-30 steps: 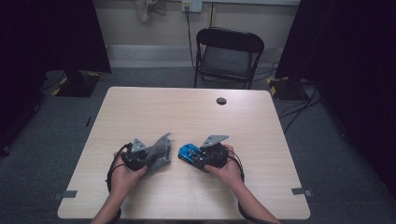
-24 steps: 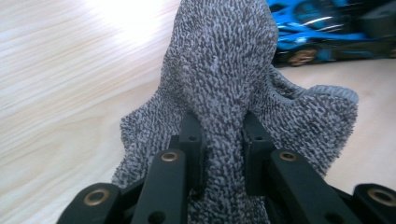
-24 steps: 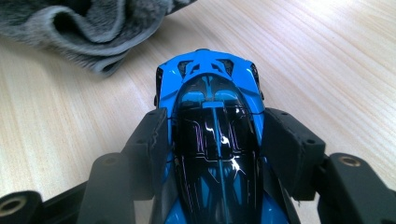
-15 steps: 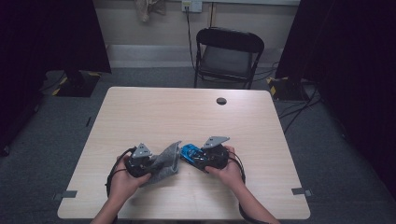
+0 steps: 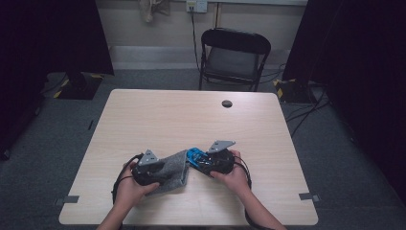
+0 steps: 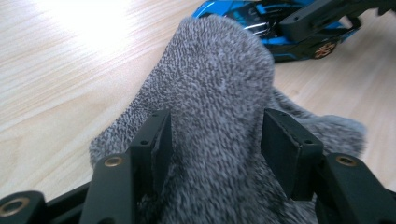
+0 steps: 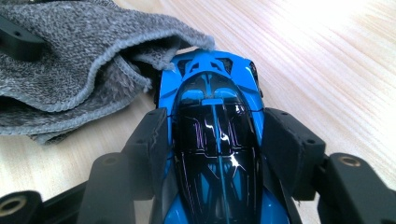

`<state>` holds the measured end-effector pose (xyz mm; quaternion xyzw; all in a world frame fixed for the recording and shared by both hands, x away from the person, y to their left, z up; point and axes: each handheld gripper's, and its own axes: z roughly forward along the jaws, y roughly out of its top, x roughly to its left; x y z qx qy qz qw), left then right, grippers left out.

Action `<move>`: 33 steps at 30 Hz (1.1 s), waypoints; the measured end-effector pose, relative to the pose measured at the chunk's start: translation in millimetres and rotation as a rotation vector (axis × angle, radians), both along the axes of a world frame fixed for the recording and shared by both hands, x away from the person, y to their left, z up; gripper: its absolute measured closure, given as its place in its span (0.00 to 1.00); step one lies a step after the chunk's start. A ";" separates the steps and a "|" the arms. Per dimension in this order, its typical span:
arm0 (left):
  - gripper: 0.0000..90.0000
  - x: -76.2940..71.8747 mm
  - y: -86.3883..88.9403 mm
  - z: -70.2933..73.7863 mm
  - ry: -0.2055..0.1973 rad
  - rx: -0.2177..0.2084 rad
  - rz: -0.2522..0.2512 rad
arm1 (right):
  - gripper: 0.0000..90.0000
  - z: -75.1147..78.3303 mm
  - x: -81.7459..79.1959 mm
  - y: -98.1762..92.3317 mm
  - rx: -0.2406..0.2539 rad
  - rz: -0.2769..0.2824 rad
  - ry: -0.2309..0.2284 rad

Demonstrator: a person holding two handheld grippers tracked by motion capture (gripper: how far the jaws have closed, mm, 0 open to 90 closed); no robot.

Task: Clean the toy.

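A grey knitted cloth (image 5: pixel 173 168) lies crumpled on the wooden table (image 5: pixel 191 120), its far edge touching a blue toy car (image 5: pixel 193 155). In the left gripper view the cloth (image 6: pixel 219 79) bulges up between the jaws of my left gripper (image 6: pixel 215 126). Those jaws have just been opening, and their pads stand apart at the cloth's sides. My right gripper (image 7: pixel 215 133) is shut on the blue toy car (image 7: pixel 208 79), one pad on each flank, nose towards the cloth (image 7: pixel 60 60). In the high view my left gripper (image 5: pixel 166 171) and right gripper (image 5: pixel 200 160) face each other.
A small black round disc (image 5: pixel 227 103) sits on the far part of the table. A black folding chair (image 5: pixel 232 57) stands behind the far edge. The person's hands come in at the near edge, and the gripper cables trail beside them.
The cloth, held up beside the left gripper before, has sunk and now lies lower and flatter on the table. The left hand shifted slightly towards the near edge. The right gripper and car stayed put.
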<state>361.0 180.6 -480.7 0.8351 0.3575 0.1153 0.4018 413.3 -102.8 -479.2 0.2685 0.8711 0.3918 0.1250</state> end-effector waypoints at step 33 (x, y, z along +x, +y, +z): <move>0.85 -26.3 -97.3 2.8 0.146 -0.068 -0.403 | 0.47 -0.2 -1.1 -0.6 0.001 -0.002 0.000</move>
